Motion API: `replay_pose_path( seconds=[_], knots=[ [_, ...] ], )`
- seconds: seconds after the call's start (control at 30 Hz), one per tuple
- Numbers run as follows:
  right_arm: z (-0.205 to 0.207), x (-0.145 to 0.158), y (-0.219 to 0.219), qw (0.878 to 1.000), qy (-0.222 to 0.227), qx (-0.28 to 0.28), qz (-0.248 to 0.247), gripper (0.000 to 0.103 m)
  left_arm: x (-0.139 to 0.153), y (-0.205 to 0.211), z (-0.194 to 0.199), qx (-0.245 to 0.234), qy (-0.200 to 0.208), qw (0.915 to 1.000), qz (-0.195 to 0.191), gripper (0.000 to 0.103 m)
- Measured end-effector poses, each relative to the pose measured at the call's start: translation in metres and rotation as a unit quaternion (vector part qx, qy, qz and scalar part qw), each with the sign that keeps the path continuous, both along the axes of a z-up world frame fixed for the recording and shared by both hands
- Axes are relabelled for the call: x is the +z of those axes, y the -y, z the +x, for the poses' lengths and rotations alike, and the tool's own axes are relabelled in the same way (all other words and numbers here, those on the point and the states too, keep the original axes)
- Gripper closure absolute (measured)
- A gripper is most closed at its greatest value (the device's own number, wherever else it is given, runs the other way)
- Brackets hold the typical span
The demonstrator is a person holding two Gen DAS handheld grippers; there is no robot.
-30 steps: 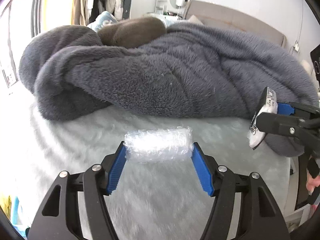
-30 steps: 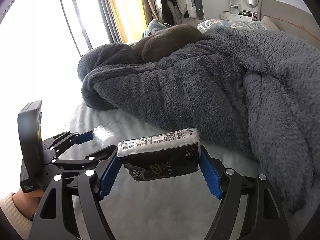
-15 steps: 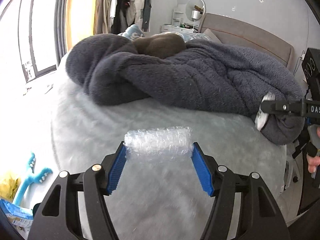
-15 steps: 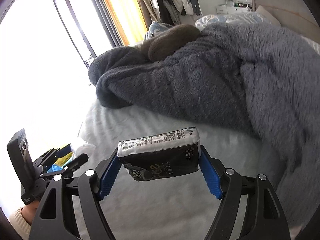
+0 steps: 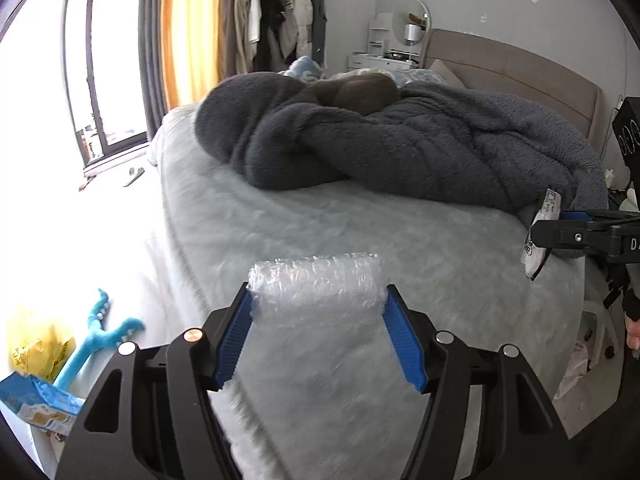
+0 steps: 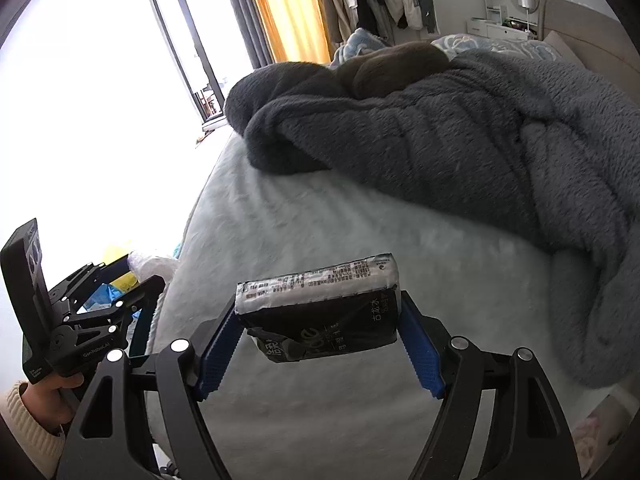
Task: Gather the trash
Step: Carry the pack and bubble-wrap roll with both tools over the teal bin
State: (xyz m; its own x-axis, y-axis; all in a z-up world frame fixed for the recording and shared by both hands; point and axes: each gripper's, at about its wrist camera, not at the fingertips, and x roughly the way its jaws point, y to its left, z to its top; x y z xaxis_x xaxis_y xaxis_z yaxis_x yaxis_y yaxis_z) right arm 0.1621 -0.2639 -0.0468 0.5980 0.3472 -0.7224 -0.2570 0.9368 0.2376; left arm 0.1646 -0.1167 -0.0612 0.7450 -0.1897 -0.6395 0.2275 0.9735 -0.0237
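Both grippers are pulling back from the bed (image 5: pixel 320 220): left gripper (image 5: pixel 318 300) still clamping the bubble wrap roll (image 5: pixel 316 280), right gripper (image 6: pixel 320 316) still squeezing the black packet (image 6: pixel 324 320), and floor clutter (image 5: pixel 44 360) is now showing.

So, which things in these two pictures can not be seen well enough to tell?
- Left wrist view: yellow bag and blue packet on the floor, cut by the frame edge and washed out by window glare.
- Right wrist view: black wipes pack, small print unreadable; its underside is hidden.
- Left wrist view: bubble wrap, lower part hidden between the blue pads.
- No bin shows in either view.
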Motion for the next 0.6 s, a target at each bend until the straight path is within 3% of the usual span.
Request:
replay_pose_path(
  seconds=[0.6],
  knots=[
    [-0.007,0.004,-0.089,0.998,0.026,0.050,0.031,0.027,-0.025,-0.089,-0.016,0.077,-0.029,0.9963,0.026,0.036]
  ],
)
